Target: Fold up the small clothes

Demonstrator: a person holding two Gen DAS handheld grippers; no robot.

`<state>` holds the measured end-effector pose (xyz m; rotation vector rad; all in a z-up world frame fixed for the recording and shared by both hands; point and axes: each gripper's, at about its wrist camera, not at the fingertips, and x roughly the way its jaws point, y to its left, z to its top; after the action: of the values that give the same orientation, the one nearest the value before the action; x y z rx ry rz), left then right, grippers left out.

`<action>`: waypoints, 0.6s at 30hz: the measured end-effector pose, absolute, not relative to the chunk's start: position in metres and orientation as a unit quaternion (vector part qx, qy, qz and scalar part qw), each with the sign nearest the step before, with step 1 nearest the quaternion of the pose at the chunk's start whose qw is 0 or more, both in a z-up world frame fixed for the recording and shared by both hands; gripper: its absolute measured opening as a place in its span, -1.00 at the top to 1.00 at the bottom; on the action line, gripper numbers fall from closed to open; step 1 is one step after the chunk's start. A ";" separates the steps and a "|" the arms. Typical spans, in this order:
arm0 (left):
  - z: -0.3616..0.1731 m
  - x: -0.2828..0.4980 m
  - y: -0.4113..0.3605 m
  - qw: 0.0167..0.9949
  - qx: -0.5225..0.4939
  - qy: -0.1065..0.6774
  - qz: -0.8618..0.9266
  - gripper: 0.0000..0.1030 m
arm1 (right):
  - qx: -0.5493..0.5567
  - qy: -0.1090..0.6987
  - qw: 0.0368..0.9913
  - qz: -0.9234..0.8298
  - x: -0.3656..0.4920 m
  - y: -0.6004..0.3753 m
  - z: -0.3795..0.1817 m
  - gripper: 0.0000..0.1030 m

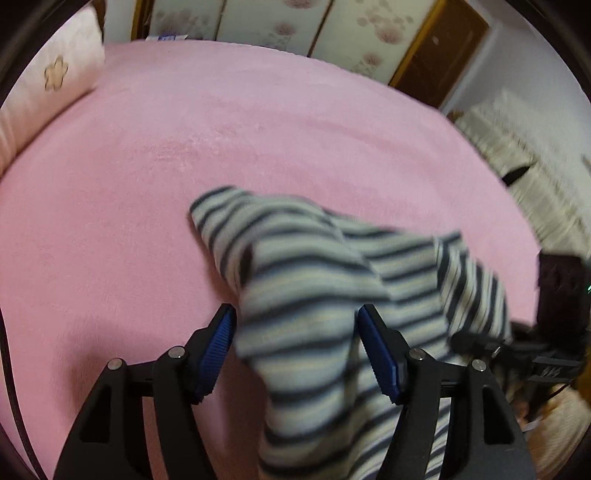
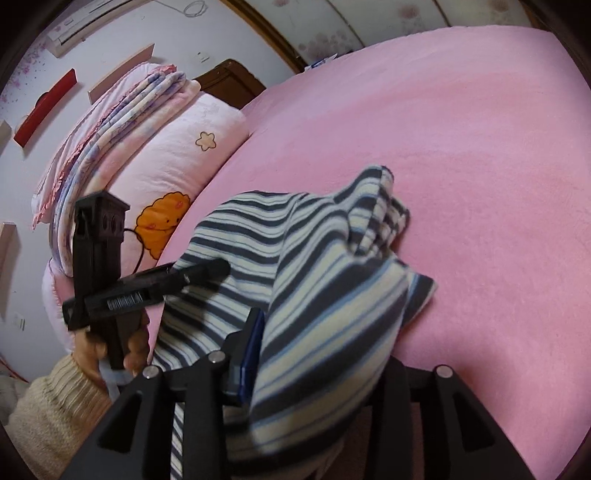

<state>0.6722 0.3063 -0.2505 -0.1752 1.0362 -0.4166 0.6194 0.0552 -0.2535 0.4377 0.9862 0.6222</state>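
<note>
A small striped garment, white with dark blue bands, lies bunched on the pink bed. My left gripper is open, with the cloth lying between its blue pads without being pinched. In the right wrist view the garment is draped over my right gripper. It hides the right finger, so only the left blue pad shows. The left gripper also shows there, touching the cloth's left edge.
A pink pillow with a flower and an orange cartoon lies at the head of the bed, with folded quilts stacked on it. A wardrobe stands beyond the bed. The pink bed surface spreads to the right.
</note>
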 end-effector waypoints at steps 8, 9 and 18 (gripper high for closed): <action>-0.247 0.719 0.289 0.830 -0.110 0.487 -0.249 -0.40 | 0.245 0.486 0.771 0.331 0.660 0.056 -0.261 0.22; -0.244 0.724 0.287 0.838 -0.103 0.478 -0.241 -0.40 | 0.247 0.484 0.770 0.333 0.662 0.055 -0.261 0.22; -0.252 0.741 0.262 0.887 0.028 0.443 -0.125 0.20 | 0.158 0.451 0.837 0.267 0.675 0.062 -0.248 0.50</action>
<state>0.7406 0.2624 -0.2519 0.0584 0.9216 -0.2590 0.6749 0.0615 -0.2483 0.3337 0.9544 0.5640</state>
